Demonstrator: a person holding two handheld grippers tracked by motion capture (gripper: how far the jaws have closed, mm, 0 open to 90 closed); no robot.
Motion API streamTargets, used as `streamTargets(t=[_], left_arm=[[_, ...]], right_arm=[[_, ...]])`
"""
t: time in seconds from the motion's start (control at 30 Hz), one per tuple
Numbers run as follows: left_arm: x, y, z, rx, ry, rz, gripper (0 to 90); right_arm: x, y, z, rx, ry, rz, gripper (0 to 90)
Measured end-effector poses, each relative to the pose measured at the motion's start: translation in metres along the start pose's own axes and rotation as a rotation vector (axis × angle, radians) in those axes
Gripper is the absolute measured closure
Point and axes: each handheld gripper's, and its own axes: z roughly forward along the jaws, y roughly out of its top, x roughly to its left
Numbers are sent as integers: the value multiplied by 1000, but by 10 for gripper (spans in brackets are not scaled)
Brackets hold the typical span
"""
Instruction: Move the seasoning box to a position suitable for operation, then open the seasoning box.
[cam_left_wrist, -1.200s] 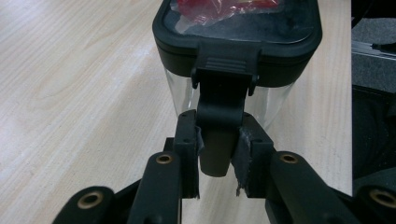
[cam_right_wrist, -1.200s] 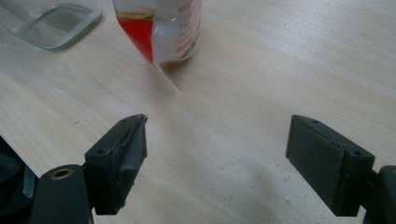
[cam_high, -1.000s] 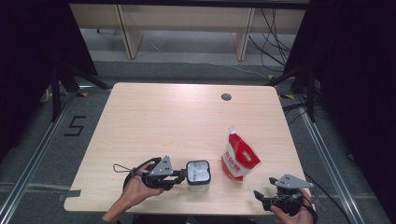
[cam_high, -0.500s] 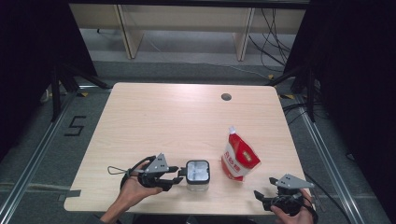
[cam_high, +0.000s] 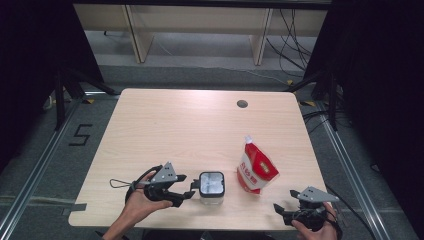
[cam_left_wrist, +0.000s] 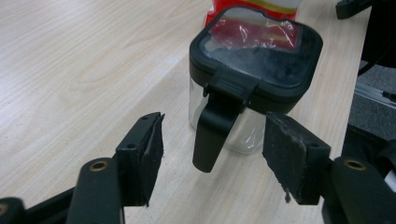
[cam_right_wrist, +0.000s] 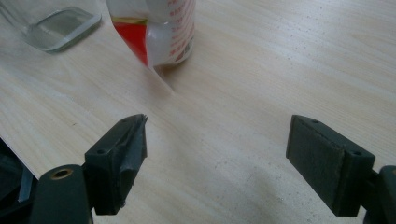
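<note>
A small clear jar (cam_high: 211, 186) with a black lid sits on the tabletop (cam_high: 190, 130), near the edge closest to the person and a bit left of the middle. The lid has a see-through top, and a black handle (cam_left_wrist: 212, 133) hangs down from its rim on the side that faces the left tongs (cam_high: 187, 186). In the left gripper view the handle sits in the gap between the two black pads (cam_left_wrist: 150, 154), but the pads do not touch it. These tongs have just been opening up and now stand wide, with the handle loose between them. The person's left hand (cam_high: 142, 197) holds them low over the wood, pointing at the jar from its left side. Just to the right of the jar stands a red and white pouch (cam_high: 256, 167), upright, with its spout at the top. The two are near each other but I cannot tell if they touch. Farther right, by the front corner of the tabletop, the right hand (cam_high: 320, 230) holds the right tongs (cam_high: 278, 210). They are open too, with nothing in them, just bare wood between the pads, and they are well apart from the jar. A small round hole (cam_high: 242, 104) is in the tabletop near the far edge
</note>
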Motion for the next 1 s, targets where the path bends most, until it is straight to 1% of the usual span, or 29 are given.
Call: streamTargets(t=[0.03, 0.07, 0.1, 0.13, 0.17, 0.2, 0.23, 0.33, 0.37, 0.4, 0.43, 0.47, 0.5, 0.53, 0.57, 0.6, 0.63, 0.67, 0.7, 0.73, 0.77, 0.8, 0.83, 0.87, 0.9, 0.93, 0.97, 1.0], left_arm=[[-1, 1, -1, 2, 2, -4, 362], [-1, 2, -3, -6, 1, -8, 359], [-2, 3, -4, -16, 1, -4, 358], [-3, 5, -5, -28, 11, -24, 356], [-2, 6, -6, -32, 16, -9, 356], [-3, 8, -7, -34, 24, -20, 356], [-2, 9, -7, -35, 22, -16, 356], [-3, 11, -8, -40, 20, -24, 359], [-3, 12, -8, -46, 17, -25, 369], [-5, 12, -7, -52, 18, -33, 379], [-5, 13, -7, -57, 15, -27, 393], [-5, 14, -7, -47, 10, -21, 406], [-7, 14, -7, -56, 16, -12, 436], [-7, 15, -8, -58, 25, -14, 465], [-7, 15, -8, -58, 25, -14, 496], [-7, 16, -8, -64, 22, -11, 496], [-8, 16, -7, -73, 28, -11, 590], [-8, 17, -8, -72, 33, 8, 616], [-9, 18, -8, -73, 34, 8, 668], [-9, 18, -8, -73, 34, 8, 703], [-10, 19, -7, -80, 44, 3, 738], [-10, 20, -7, -84, 42, 13, 760], [-11, 21, -6, -88, 39, 9, 783], [-11, 21, -6, -88, 39, 9, 806], [-11, 21, -4, -96, 42, 2, 824], [-11, 21, -4, -90, 45, 18, 836], [-11, 21, -4, -88, 46, 14, 847], [-12, 20, -4, -88, 49, 0, 856]], right_arm=[[0, 0, -1, 7, -5, -6, 212], [2, 0, -1, 11, -7, 16, 212], [0, 0, 0, 8, -9, -13, 212], [-1, 1, -1, 8, -15, -17, 213], [-1, 1, -1, 6, -16, -18, 212], [0, 1, -1, 6, -19, -18, 212], [0, 1, -1, 6, -19, -19, 213], [0, 1, 0, -1, -16, -16, 212], [2, 0, 0, 3, -6, 7, 212], [3, 0, 0, 5, -5, 13, 212], [3, 1, 0, 5, -4, 13, 212], [1, 1, 0, 0, -4, -7, 212], [1, 1, 0, 2, -5, -8, 212], [4, 1, 0, 6, -2, 12, 212], [4, 1, 0, 6, -2, 12, 212], [3, 1, -1, 11, -10, -3, 213], [3, 1, 1, 8, -7, -14, 219], [5, 1, 1, 12, -1, -4, 219], [3, 2, 1, 7, -2, -32, 219], [3, 2, 1, 7, -2, -32, 219], [7, 2, 1, 10, 3, 0, 215], [6, 2, 1, 2, 2, -22, 213], [8, 3, 1, -1, -1, -13, 213], [8, 4, 0, -2, -4, -22, 213], [12, 4, -1, 2, 4, -12, 214], [13, 5, -1, 2, 7, -16, 215], [13, 6, 0, -3, 8, -42, 217], [15, 6, 0, -3, 15, -38, 229]])
